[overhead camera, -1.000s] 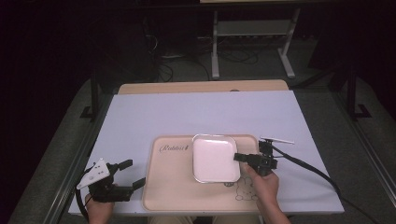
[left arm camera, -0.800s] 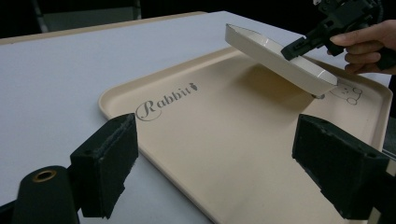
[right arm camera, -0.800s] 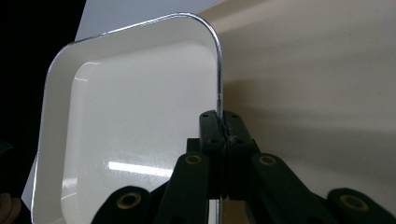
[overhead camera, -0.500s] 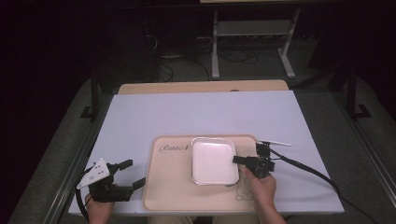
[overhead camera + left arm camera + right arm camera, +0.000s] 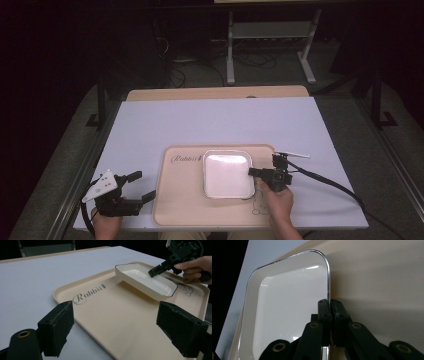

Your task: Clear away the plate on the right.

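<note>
A white square dish [image 5: 226, 172] with a thin metal-coloured rim lies on a beige tray [image 5: 180, 200] printed "Rabbit". My right gripper [image 5: 251, 172] is shut on the dish's right rim. In the right gripper view the pads [image 5: 328, 302] pinch that rim of the dish [image 5: 287, 310] over the tray [image 5: 382, 285]. Its jaws have just been opening slightly, with the rim still between them. My left gripper [image 5: 144, 185] is open with nothing in it, just off the tray's left edge. In the left gripper view the open jaws [image 5: 120, 330] frame the tray [image 5: 112, 312], the dish [image 5: 147, 281] and the right gripper [image 5: 153, 272].
The tray sits near the front edge of a pale lilac tabletop [image 5: 220, 122]. A wooden strip [image 5: 215, 93] runs along the table's far edge. Dark floor, cables and a metal stand [image 5: 270, 30] lie beyond. The right gripper's cable [image 5: 330, 182] trails off to the right.
The dish and my right gripper have shifted slightly toward the near edge of the tray. The left gripper has stayed where it was.
</note>
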Available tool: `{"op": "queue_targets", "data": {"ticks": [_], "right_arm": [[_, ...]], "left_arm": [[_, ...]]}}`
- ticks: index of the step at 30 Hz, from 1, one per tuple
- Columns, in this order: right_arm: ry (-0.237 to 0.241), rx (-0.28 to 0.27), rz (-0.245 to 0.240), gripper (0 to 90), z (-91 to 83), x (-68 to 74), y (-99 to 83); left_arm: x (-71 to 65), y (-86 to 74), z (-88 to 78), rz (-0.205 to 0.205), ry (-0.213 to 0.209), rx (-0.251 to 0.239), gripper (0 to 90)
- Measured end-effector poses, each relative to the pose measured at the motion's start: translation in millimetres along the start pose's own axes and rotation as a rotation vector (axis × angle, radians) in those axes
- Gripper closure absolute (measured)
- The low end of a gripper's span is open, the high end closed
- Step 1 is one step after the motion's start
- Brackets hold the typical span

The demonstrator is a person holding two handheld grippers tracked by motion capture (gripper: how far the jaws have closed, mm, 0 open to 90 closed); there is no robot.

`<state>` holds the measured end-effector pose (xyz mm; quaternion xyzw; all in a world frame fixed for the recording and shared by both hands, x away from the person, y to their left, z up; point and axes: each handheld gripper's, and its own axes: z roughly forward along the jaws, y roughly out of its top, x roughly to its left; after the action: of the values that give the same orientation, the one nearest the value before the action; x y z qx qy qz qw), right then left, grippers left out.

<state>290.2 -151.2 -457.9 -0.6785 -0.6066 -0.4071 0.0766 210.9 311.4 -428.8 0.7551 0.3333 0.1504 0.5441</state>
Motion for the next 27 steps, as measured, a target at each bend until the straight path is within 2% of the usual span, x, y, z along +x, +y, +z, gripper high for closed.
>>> {"op": "queue_targets", "data": {"ticks": [10,14,19,23,27], "right_arm": [[-0.021,-0.010,-0.018,83.0,-1.4,0.0,-1.5],[-0.012,-0.005,-0.036,75.5,-7.3,2.0,-4.1],[-0.026,0.020,-0.075,75.9,-14.3,2.2,-11.3],[0.003,0.039,-0.093,77.4,-19.8,5.2,-17.9],[0.008,0.053,-0.112,77.9,-23.3,5.7,-22.3]], "left_arm": [[0.0,-0.2,0.0,0.000,0.000,0.002,14.0],[0.0,-0.3,0.6,-0.003,0.000,0.002,14.0],[-0.4,0.1,0.2,0.000,0.001,0.001,14.0],[-0.8,0.0,0.8,0.001,-0.001,0.002,14.0],[-0.8,-0.1,0.7,-0.002,0.001,0.002,14.0]]}}
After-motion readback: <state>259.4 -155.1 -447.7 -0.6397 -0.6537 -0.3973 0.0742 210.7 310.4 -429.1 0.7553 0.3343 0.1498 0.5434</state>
